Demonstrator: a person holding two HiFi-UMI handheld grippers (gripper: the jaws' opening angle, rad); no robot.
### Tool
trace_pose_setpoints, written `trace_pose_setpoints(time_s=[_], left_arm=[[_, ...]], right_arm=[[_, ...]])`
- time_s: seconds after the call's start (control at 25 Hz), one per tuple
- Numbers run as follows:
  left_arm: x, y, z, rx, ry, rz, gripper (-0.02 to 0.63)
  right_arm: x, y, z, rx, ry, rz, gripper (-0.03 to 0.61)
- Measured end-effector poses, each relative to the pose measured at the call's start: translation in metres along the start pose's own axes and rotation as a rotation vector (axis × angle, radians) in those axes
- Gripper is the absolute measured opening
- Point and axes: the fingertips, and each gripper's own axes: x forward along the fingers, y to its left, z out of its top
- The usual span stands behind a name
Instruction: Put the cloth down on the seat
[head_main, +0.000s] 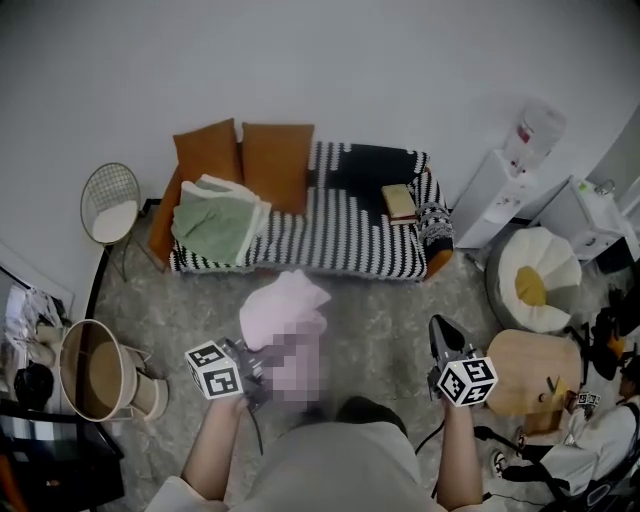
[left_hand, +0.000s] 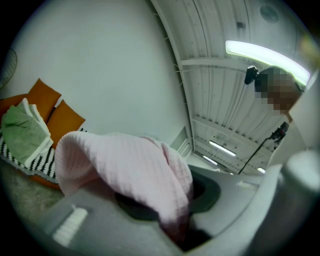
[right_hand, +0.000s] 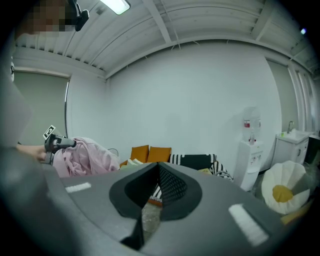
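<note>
A pink cloth (head_main: 287, 303) hangs bunched in the air above the rug, in front of the sofa. My left gripper (head_main: 261, 354) is shut on it; in the left gripper view the cloth (left_hand: 131, 169) drapes over the jaws and hides my left gripper's (left_hand: 176, 222) tips. The sofa seat (head_main: 330, 242) has a black-and-white striped cover and lies beyond the cloth. My right gripper (head_main: 441, 332) is held to the right at about the same height, and in its own view my right gripper (right_hand: 156, 174) is shut with nothing in it. From there the cloth (right_hand: 84, 156) shows at the left.
Folded green and white towels (head_main: 217, 222) and two orange cushions (head_main: 245, 158) fill the sofa's left end; a book (head_main: 398, 200) lies at its right. A wire chair (head_main: 110, 205), a wicker basket (head_main: 92, 370), a water dispenser (head_main: 505, 178), a white beanbag (head_main: 537, 268) and a round wooden table (head_main: 530, 372) stand around.
</note>
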Motion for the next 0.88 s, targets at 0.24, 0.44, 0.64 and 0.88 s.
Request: trace_pose_setpoints(time_s=[0.24,0.44,0.64,0.88], left_arm=[[-0.001,0.010,0.003,0.002,0.016,0.019,0.094],[0.002,0.016,0.008,0.002,0.012,0.032,0.094],[0.011,0.023,0.014,0.008,-0.007,0.044,0.094],[0.031,0.040,0.022,0.007,-0.014,0.060,0.094]], right_arm=[[0.010,0.000,0.004,-0.039,0.018,0.015,-0.002],[0.020,-0.004,0.005,-0.036,0.027,0.026,-0.002],[0.034,-0.016,-0.002,-0.038,0.041,0.036,-0.002],[0.064,-0.031,0.002,-0.044,0.056,0.071,-0.002]])
